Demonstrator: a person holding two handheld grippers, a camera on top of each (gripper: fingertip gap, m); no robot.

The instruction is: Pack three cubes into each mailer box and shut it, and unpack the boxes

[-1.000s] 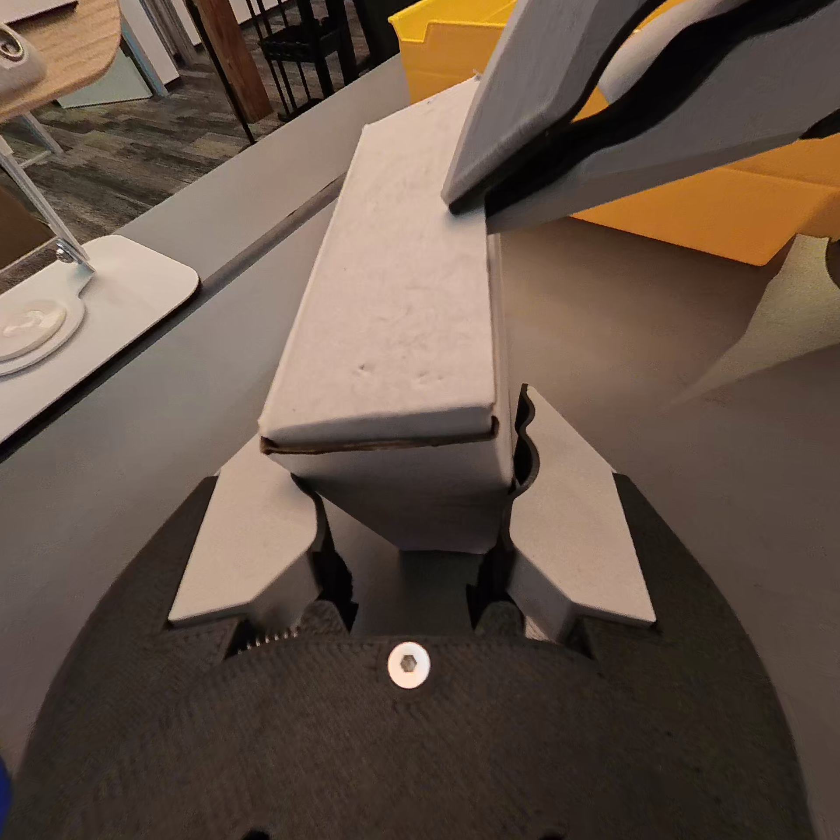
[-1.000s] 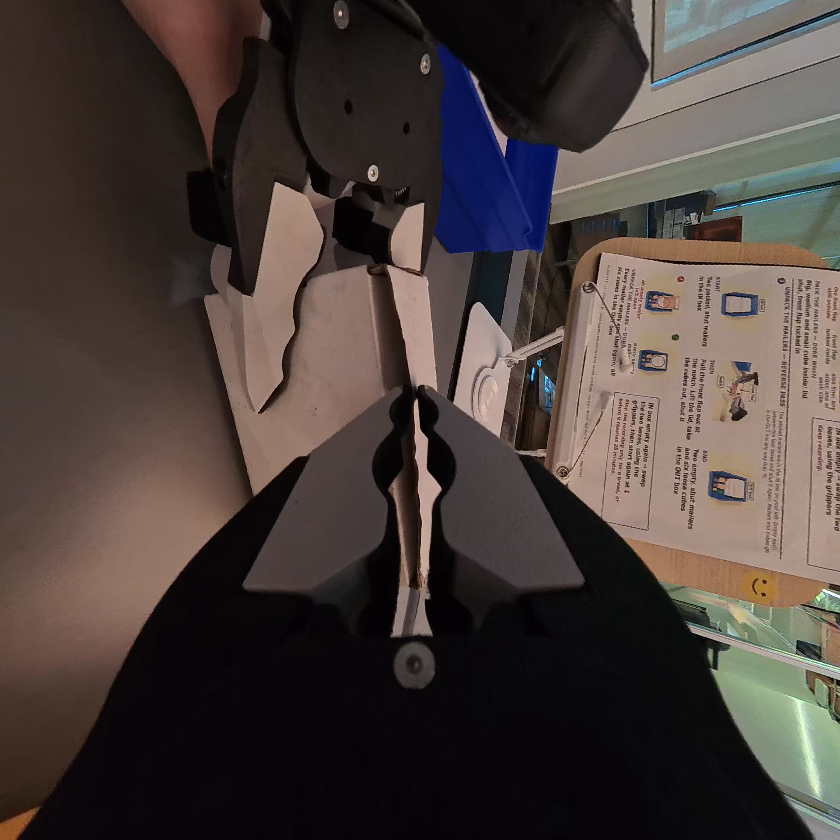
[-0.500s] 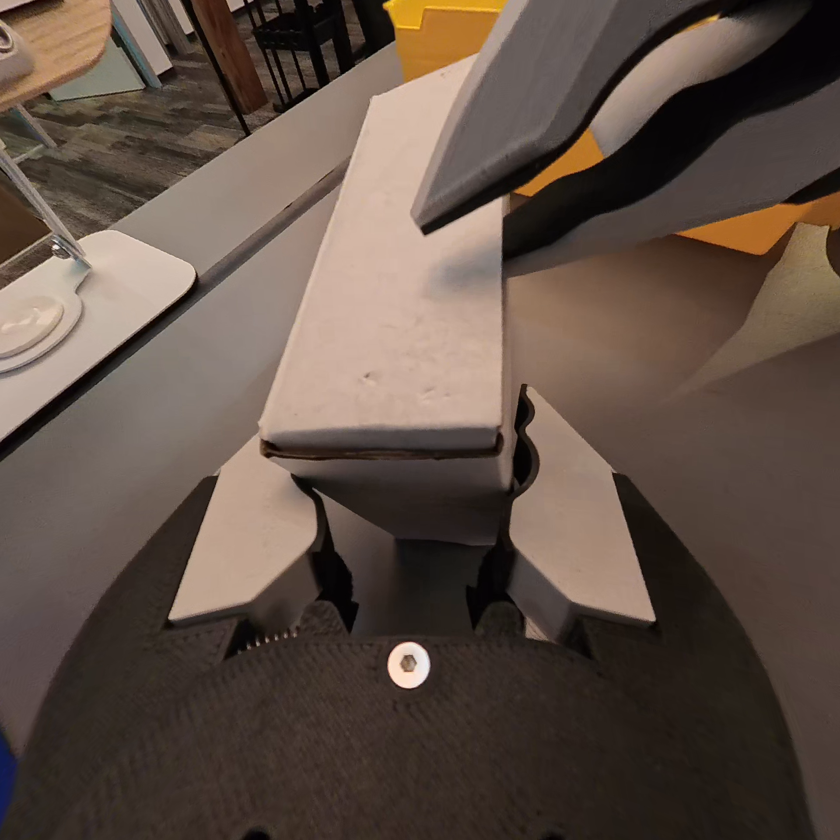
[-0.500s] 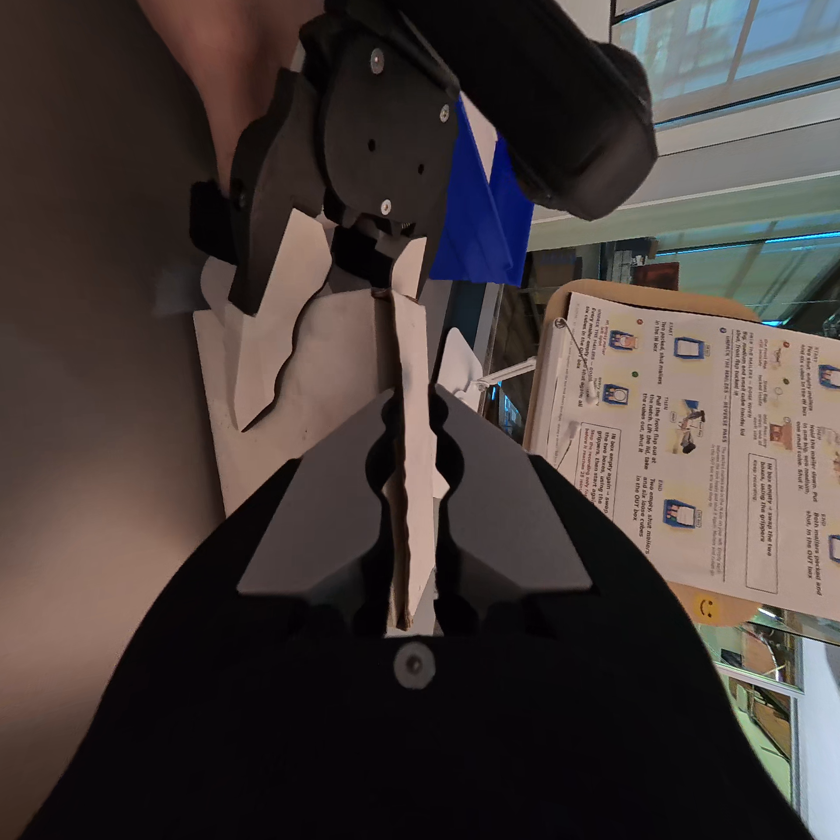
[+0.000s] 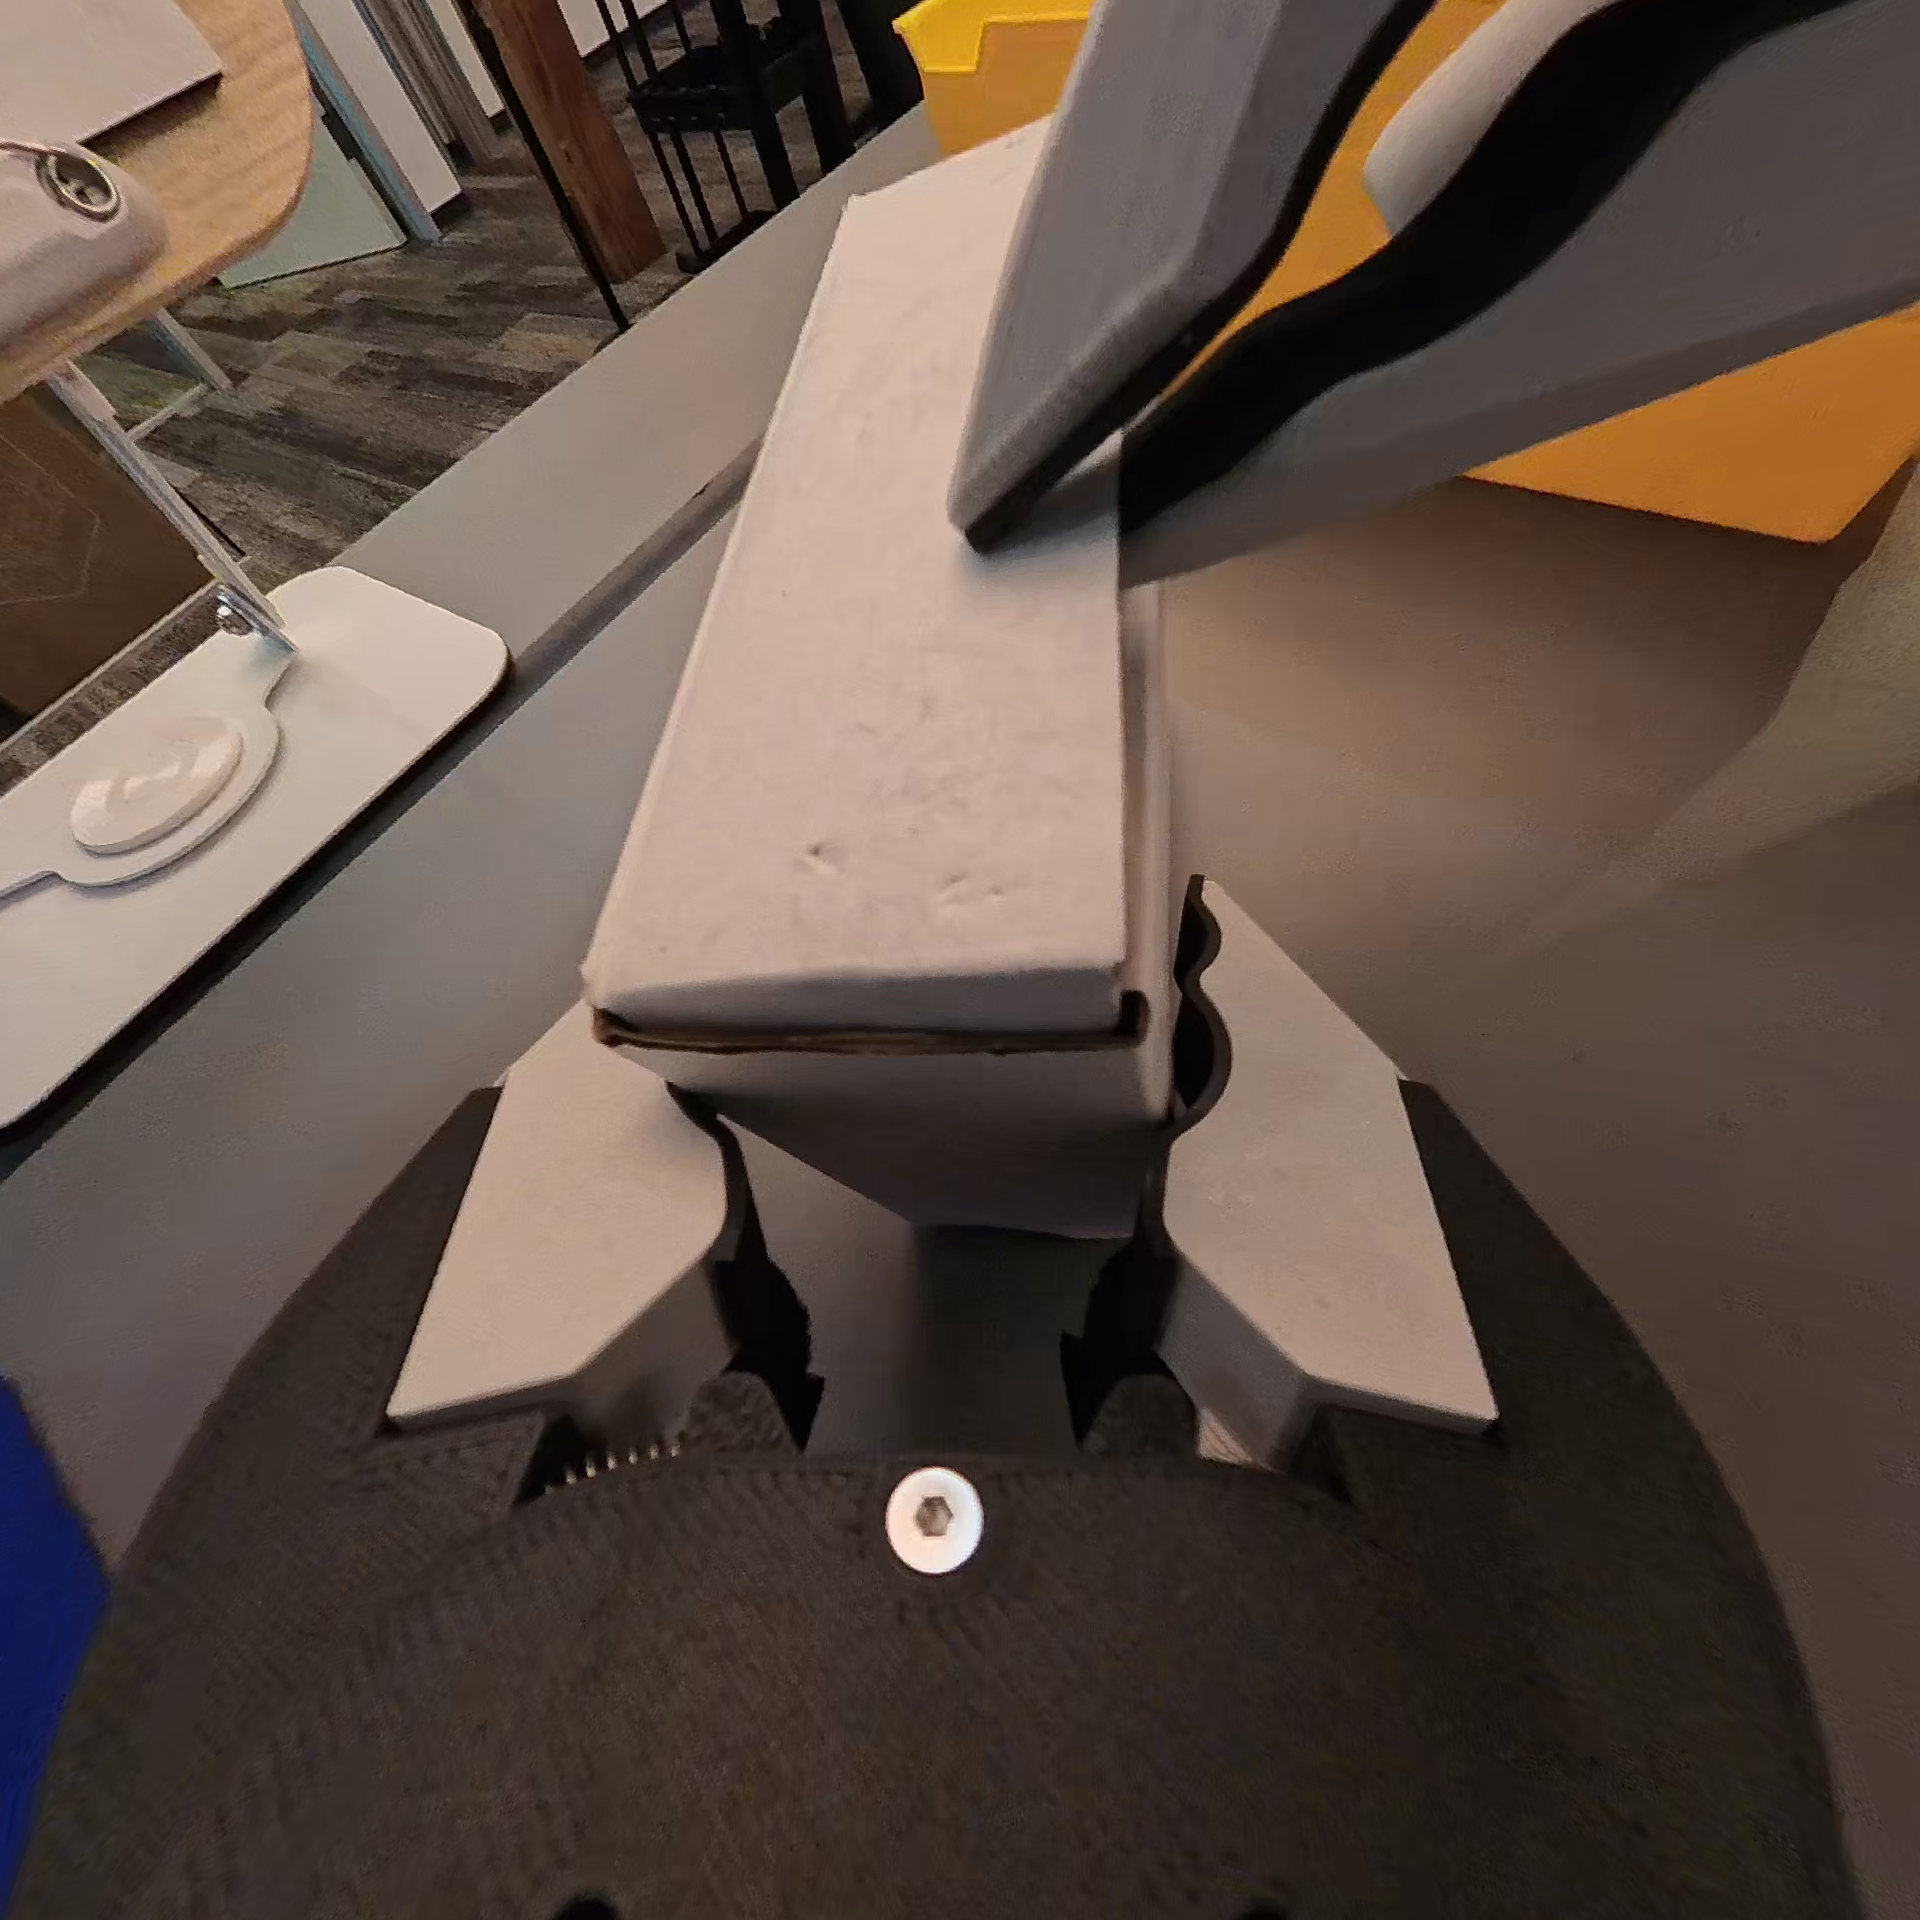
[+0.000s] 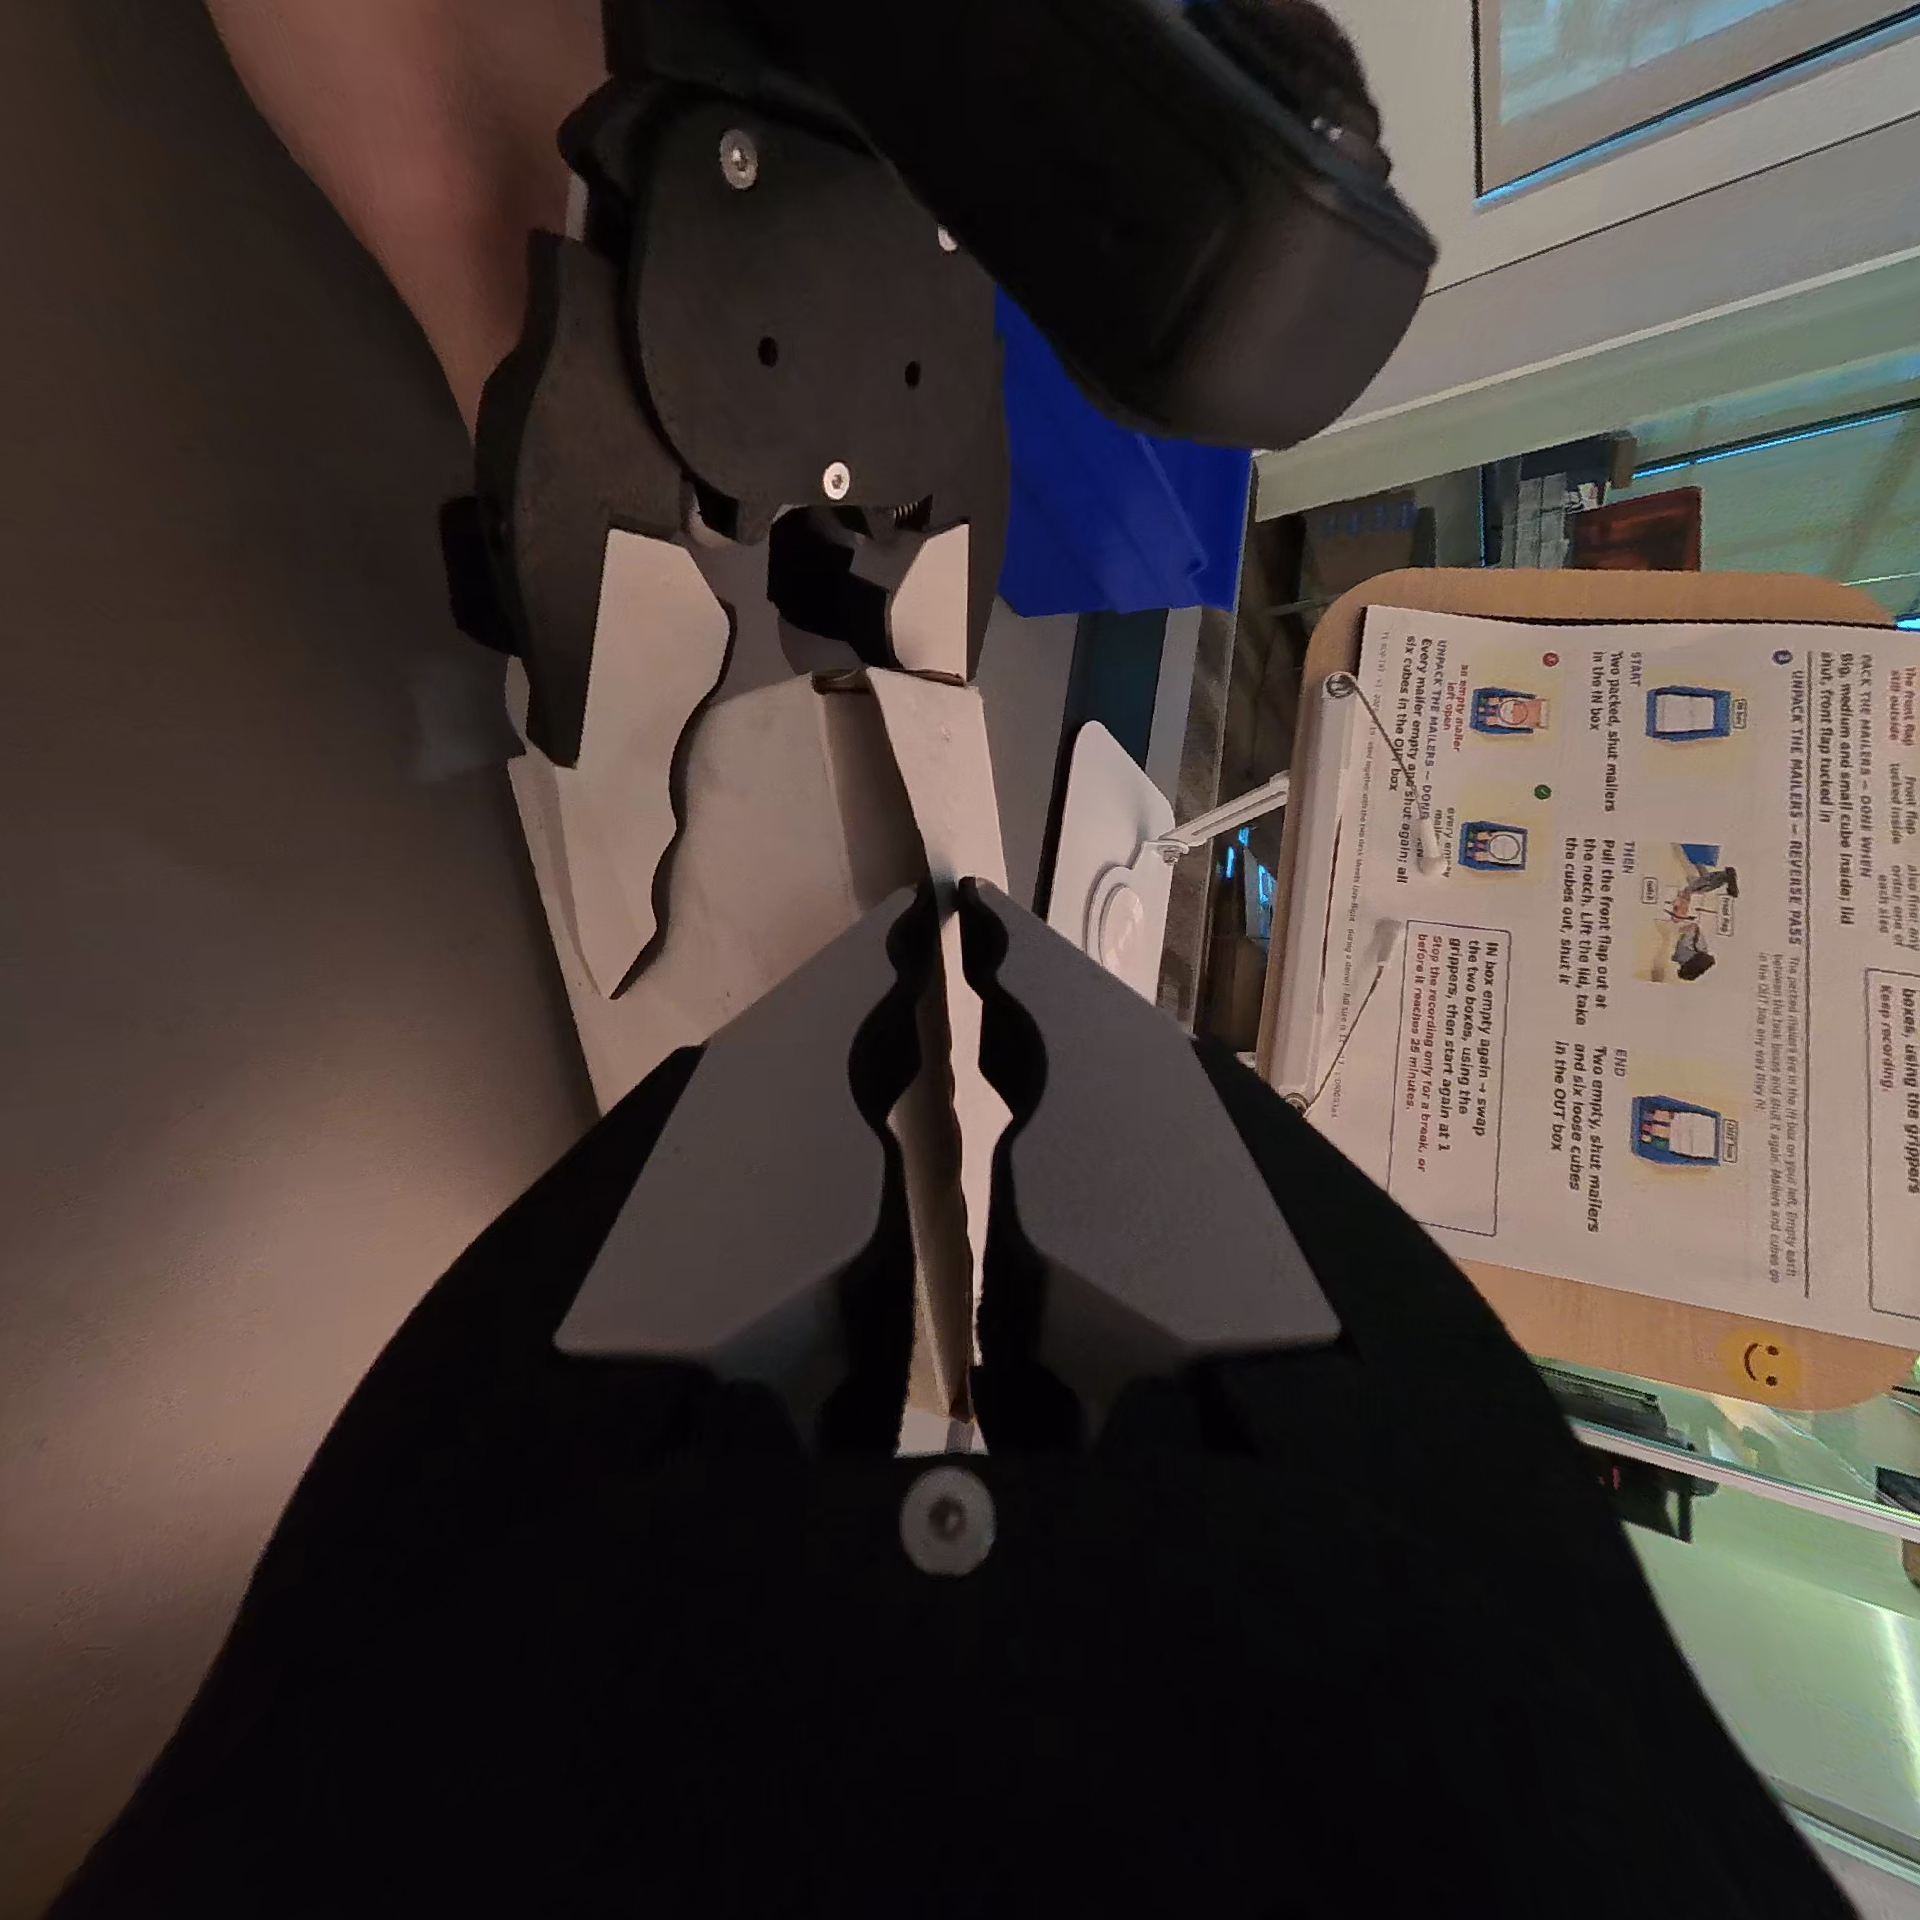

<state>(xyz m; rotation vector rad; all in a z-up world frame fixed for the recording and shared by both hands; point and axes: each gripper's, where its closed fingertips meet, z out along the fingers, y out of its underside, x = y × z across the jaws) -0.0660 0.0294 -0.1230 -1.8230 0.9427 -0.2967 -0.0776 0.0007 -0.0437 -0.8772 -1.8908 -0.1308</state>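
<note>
A white mailer box (image 5: 894,675) is held up over the grey table (image 5: 1507,987), lid down along its top. My left gripper (image 5: 894,966) is shut on the box's near end, one finger on each side. My right gripper (image 5: 1049,540) comes in from the upper right at the box's far right edge. In the right wrist view my right gripper (image 6: 951,899) is shut on a thin cardboard flap (image 6: 940,790) of the box (image 6: 769,935), with the left gripper (image 6: 779,831) opposite. No cubes show.
A yellow bin (image 5: 1662,436) stands behind the box and a blue bin (image 6: 1101,520) beyond the left gripper. A white stand base (image 5: 208,727) lies off the table's left edge. An instruction sheet on a wooden board (image 6: 1621,935) stands at right. A person's arm (image 6: 343,156) is at upper left. My right fingertips sit around 8 centimetres from my left ones.
My right gripper's jaws parted around the flap half a second ago and have shut on it again. My left gripper has kept its hold on the box.
</note>
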